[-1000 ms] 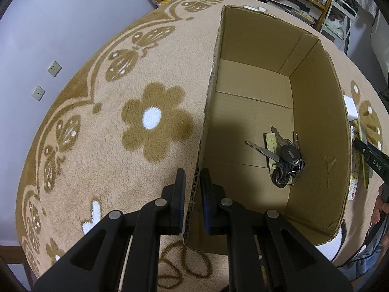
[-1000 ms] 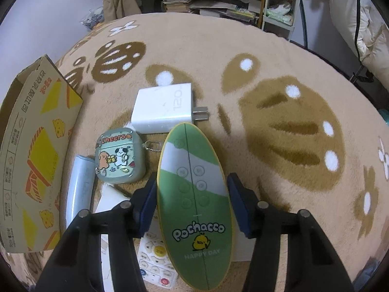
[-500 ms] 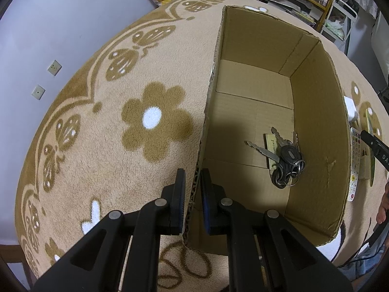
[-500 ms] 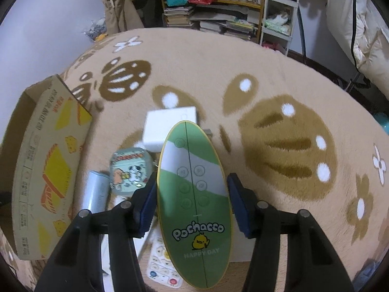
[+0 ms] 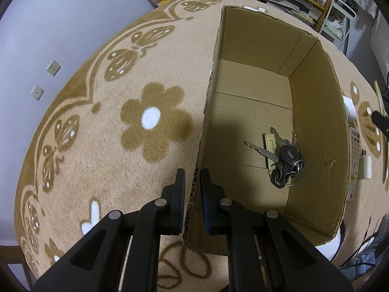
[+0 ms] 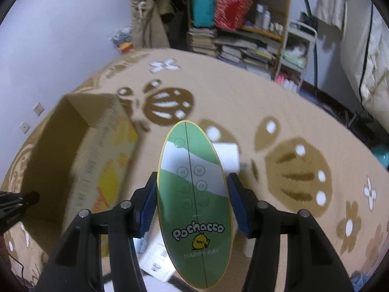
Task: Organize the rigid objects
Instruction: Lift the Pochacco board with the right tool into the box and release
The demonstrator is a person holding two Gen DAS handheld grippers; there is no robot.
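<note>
The right gripper [image 6: 192, 204] is clamped on an oval green remote [image 6: 193, 194] printed "Pochacco HAPPY DAY", covering blurred items below. The left gripper [image 5: 192, 189] pinches the cardboard box [image 5: 316, 126] wall; keys [image 5: 284, 158] lie inside.

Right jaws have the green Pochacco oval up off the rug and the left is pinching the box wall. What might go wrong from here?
1. The right gripper holds the green oval only by its thin edges; it might twist or slip out.
2. The left gripper clamps one wall of the cardboard box; a knock from the oval could flex or shift the box.
3. Dropped low, the oval may land on the keys and rest crooked.
</note>
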